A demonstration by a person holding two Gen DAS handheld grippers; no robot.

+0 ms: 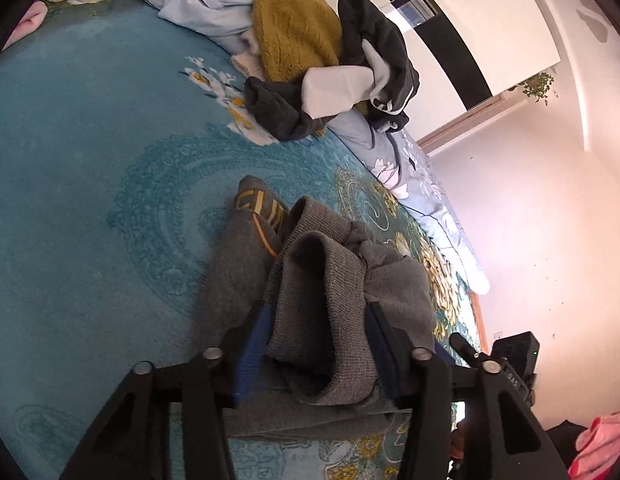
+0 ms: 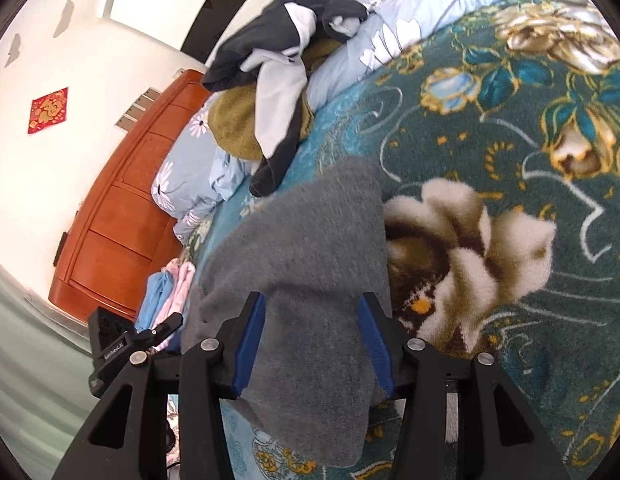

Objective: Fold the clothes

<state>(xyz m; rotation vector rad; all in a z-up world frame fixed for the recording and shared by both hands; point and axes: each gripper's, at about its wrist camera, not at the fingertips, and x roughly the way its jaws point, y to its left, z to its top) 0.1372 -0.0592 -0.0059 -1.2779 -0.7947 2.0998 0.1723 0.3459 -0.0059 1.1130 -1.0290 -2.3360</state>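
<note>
Both grippers, left (image 1: 315, 344) and right (image 2: 311, 344), pinch bunched edges of the grey sweater (image 1: 238, 280), which stretches away from them toward the far clothes pile (image 1: 310, 52).

Grey knit garment (image 1: 321, 288) bunches between the left gripper (image 1: 315, 344) fingers, hiding their inner faces; its lower edge is cut off. Pink cloth (image 1: 601, 440) is cropped at the corner.

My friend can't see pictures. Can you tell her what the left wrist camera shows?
The left claw holds a bunched grey sweater between its blue fingers, over a teal flowered blanket. Further back sits a pile of unfolded clothes, with a mustard knit and a dark grey garment on top.
</note>
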